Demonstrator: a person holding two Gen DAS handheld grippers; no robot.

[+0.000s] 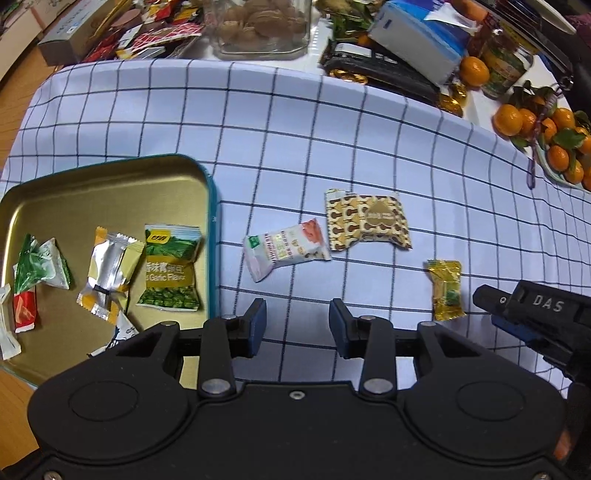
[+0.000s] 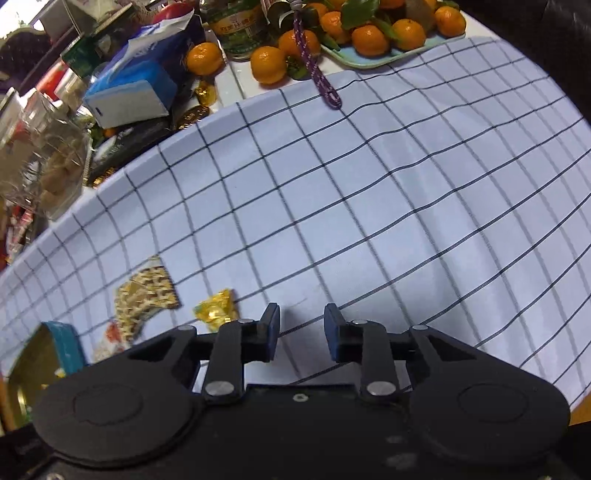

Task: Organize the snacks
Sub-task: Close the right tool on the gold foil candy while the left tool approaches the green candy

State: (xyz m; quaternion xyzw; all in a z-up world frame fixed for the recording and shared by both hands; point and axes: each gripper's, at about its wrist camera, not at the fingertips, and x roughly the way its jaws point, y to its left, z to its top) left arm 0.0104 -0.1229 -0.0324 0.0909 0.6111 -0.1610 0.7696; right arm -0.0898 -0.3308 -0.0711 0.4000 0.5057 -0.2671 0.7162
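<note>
Nearest the lens, left gripper (image 1: 297, 325) with blue pads parted and nothing between them, poised over bare checked tablecloth (image 1: 258, 129); just ahead of the gap, slightly toward the left pad, white sachet with orange print (image 1: 286, 251), lying flat, long axis slanting up to the right, roughly across the line between the pads. Beside it on the right, touching or nearly so, brown-and-cream patterned packet (image 1: 369, 223). Further right and closer to the lower edge, yellow wrapped candy (image 1: 445, 290), long axis running nearly straight away from the camera, just beside the black tip of the right gripper (image 1: 517, 310) entering from the right. Seen from the right wrist, right gripper (image 2: 301, 328) with pads parted by a narrow gap, empty, only cloth beneath; yellow wrapped candy (image 2: 216, 308) lying just left of the left pad, not yet between the two. Probably the right hand's pick, being much the nearer; calls for a short shift leftward before closing. To the left, teal-rimmed gold tin tray (image 1: 110, 192) already holding a green garlic-pea packet (image 1: 171, 271), a silver-and-yellow candy (image 1: 109, 275) and green-and-white sweets (image 1: 38, 266); three snacks left on the cloth. Farthest off, mandarins (image 1: 543, 125), a glass jar of walnuts (image 1: 258, 26) and a blue tissue box (image 1: 417, 48) along the table's back edge
</note>
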